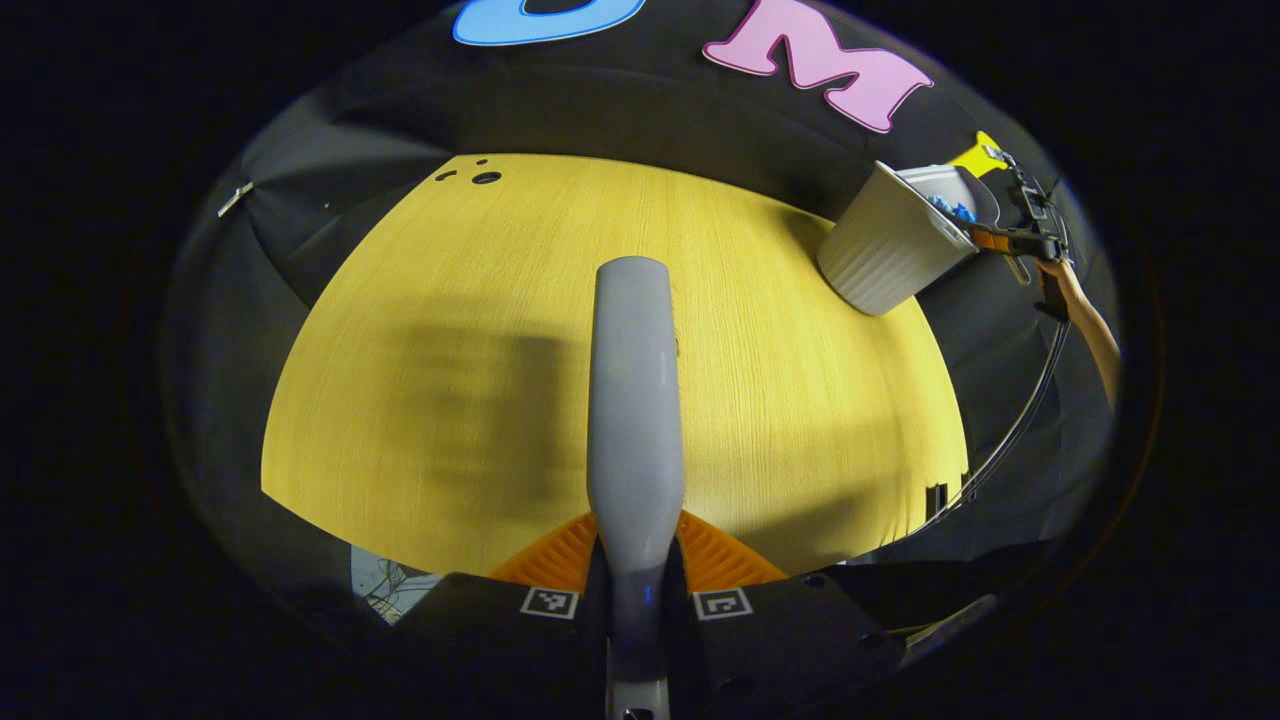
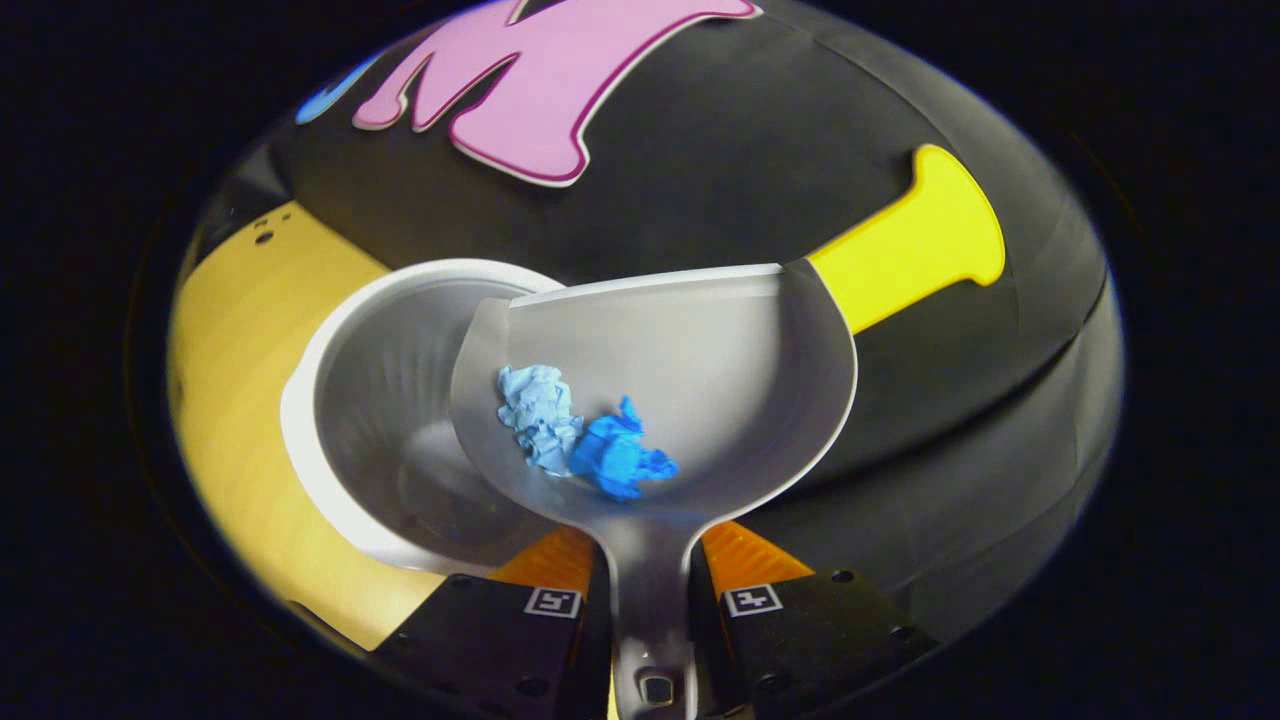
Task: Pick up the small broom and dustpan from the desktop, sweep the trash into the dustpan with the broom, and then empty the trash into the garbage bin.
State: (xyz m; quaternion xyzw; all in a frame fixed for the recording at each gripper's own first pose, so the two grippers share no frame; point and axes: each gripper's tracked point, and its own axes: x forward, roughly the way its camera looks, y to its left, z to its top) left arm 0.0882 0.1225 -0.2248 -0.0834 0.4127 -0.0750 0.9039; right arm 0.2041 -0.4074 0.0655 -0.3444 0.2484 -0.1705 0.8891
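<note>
My left gripper (image 1: pixel 636 590) is shut on the grey handle of the small broom (image 1: pixel 632 400), which points forward above the yellow wooden table (image 1: pixel 800 400); the bristles are hidden. At the table's far right corner stands the white ribbed garbage bin (image 1: pixel 890 250). My right gripper (image 2: pixel 650 590) is shut on the handle of the grey dustpan (image 2: pixel 700 350), holding its left part over the open bin (image 2: pixel 370 400). A light blue paper wad (image 2: pixel 540 415) and a darker blue wad (image 2: pixel 615 455) lie in the pan. In the left gripper view the right gripper (image 1: pixel 1020 240) and a forearm (image 1: pixel 1090 330) hold the pan (image 1: pixel 950 195) at the bin's rim.
A black cable (image 1: pixel 1020 420) hangs past the table's right edge. Small dark holes (image 1: pixel 486 178) mark the far left corner of the tabletop. The bin's interior is shadowed and what it holds cannot be made out. The table (image 2: pixel 230 400) runs to the left of the bin.
</note>
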